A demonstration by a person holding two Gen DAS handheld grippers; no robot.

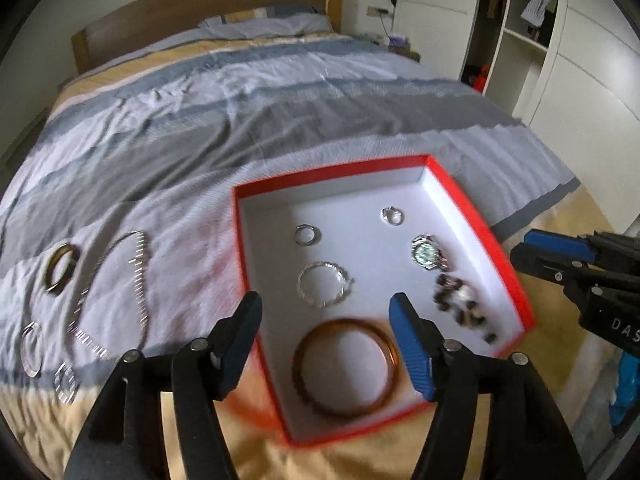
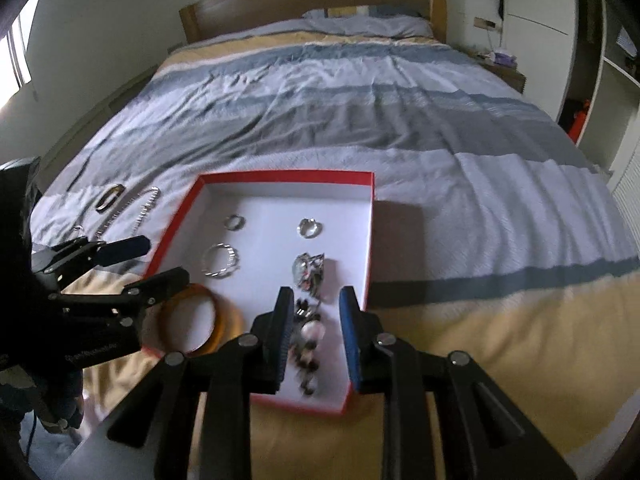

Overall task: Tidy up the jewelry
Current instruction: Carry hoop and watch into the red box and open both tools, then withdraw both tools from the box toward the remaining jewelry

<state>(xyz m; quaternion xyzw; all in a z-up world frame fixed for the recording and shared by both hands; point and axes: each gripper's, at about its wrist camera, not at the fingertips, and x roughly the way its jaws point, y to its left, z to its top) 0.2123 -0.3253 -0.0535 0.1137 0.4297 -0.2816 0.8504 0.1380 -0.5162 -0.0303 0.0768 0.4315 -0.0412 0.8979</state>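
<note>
A red box with a white inside (image 1: 482, 224) (image 2: 370, 240) lies on the bed. It holds an amber bangle (image 1: 344, 366) (image 2: 188, 326), a silver bracelet (image 1: 324, 284) (image 2: 220, 266), two rings (image 1: 306, 235) (image 1: 392, 216), a watch (image 1: 428, 258) (image 2: 306, 270) and a dark beaded bracelet (image 1: 464, 310) (image 2: 308, 340). My left gripper (image 1: 326, 308) is open and empty above the bangle. My right gripper (image 2: 314, 300) is open and empty above the beaded bracelet.
On the cover left of the box lie a dark bangle (image 1: 60, 268) (image 2: 108, 198), a long silver chain (image 1: 136, 280) (image 2: 144, 206) and two silver hoops (image 1: 32, 348) (image 1: 66, 382). A wardrobe (image 1: 580, 60) stands at the right.
</note>
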